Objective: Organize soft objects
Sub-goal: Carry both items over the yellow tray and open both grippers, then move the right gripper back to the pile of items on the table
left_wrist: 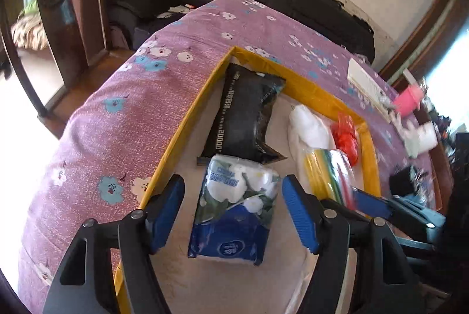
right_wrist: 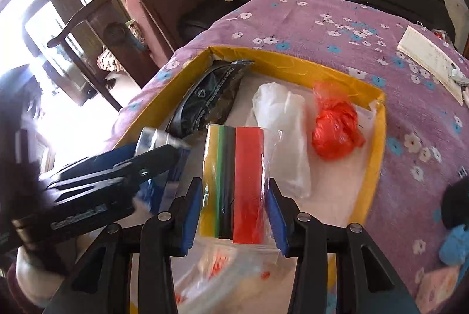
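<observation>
A purple flowered blanket (left_wrist: 123, 114) covered the tabletop, and on it sat a shallow yellow-rimmed box (left_wrist: 164, 161) holding the soft things. Largest inside was a black pouch (left_wrist: 246, 111) lying along the far-left wall. Nearer, end to end with the pouch and just touching it, lay a blue-and-white tissue pack (left_wrist: 234, 205). The left tool (left_wrist: 233, 210) straddled this pack with its blue pads (left_wrist: 167, 211) spread wide, clear of both sides, so it was released and gripping nothing.

To the right lay a white plastic bag (right_wrist: 281, 120) and, beside it near the right wall, a knotted red bag (right_wrist: 334, 129). Smallest was a clear zip bag of coloured sheets (right_wrist: 234, 179), yellow, green, black and red. The right tool (right_wrist: 233, 214) had a pad close against each edge of it; it looked clenched on the bag, though whether the bag was lifted or resting I could not tell.

To do this step well, I judged the zip bag should go down flat in the bare strip between the tissue pack and the white bag, its loose film kept from folding under. The left tool crowded that gap from the left and could be struck. Outside the box, a white paper pad (right_wrist: 425, 56) lay well apart on the blanket.
</observation>
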Available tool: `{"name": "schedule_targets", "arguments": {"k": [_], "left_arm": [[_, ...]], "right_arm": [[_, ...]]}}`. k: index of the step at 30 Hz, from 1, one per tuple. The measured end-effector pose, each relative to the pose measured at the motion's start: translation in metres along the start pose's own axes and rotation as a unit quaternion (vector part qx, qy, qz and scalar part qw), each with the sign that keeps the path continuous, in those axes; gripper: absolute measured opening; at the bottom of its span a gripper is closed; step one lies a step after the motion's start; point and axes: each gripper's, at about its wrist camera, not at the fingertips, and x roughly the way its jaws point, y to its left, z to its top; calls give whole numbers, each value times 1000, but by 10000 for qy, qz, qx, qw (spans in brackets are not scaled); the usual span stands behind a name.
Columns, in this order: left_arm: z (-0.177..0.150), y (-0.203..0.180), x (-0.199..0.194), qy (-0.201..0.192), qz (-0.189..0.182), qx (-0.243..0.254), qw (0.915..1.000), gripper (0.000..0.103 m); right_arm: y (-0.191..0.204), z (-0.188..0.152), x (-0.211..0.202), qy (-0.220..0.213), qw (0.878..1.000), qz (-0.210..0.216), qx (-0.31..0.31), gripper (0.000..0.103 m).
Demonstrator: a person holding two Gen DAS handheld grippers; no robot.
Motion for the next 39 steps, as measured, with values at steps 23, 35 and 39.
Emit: {"name": "schedule_targets", "arguments": {"k": [23,35,39], "left_arm": [[-74,-25,-20,290,1207,1167,9854,84],[-131,-125,-179,-2662,747,1242,9530,103],[-188,-164,-197,-3802,835,1219,9130,103]], "right_arm": [[-99,-107,-143,-883,9915,14,951,73],[-175,-186,-228,-1516,9745,-430,1598,73],[-183,-206,-245,-1684,9705,-587,1621,77]]}}
